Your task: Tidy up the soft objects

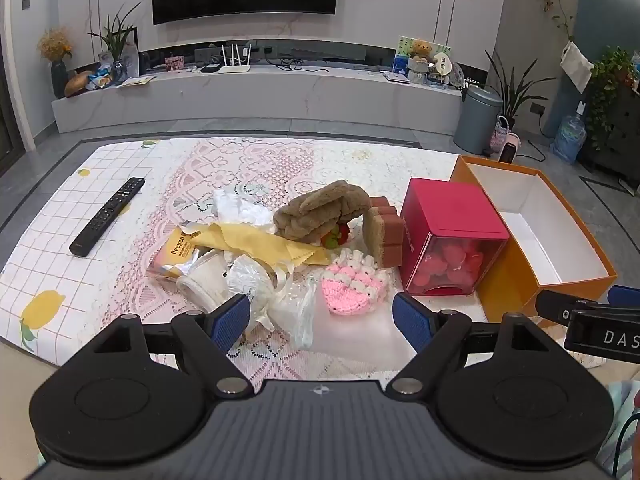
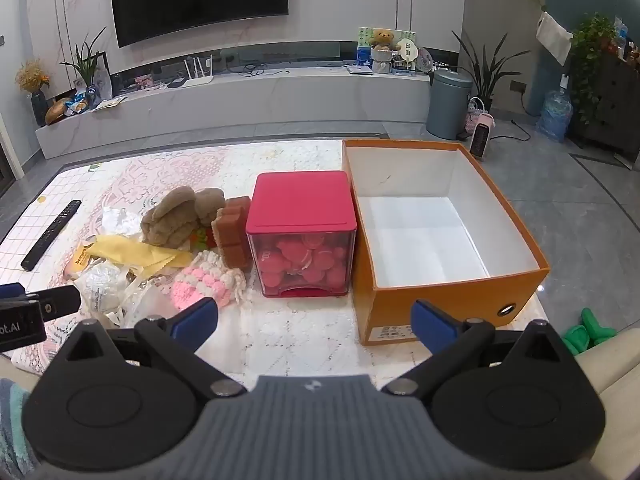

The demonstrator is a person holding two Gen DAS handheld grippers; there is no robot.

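Right wrist: orange box point(image 2: 452, 300) empty (soft pile point(image 2: 168, 248) beside it)

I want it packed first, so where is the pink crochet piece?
In both views the pink crochet piece lies on the table, just left of the red box, below the brown sponge.

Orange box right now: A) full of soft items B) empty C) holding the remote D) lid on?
B: the orange box is open and only its bare white inside shows; the soft items lie in a pile on the table beside the red box, and the remote lies on the cloth.
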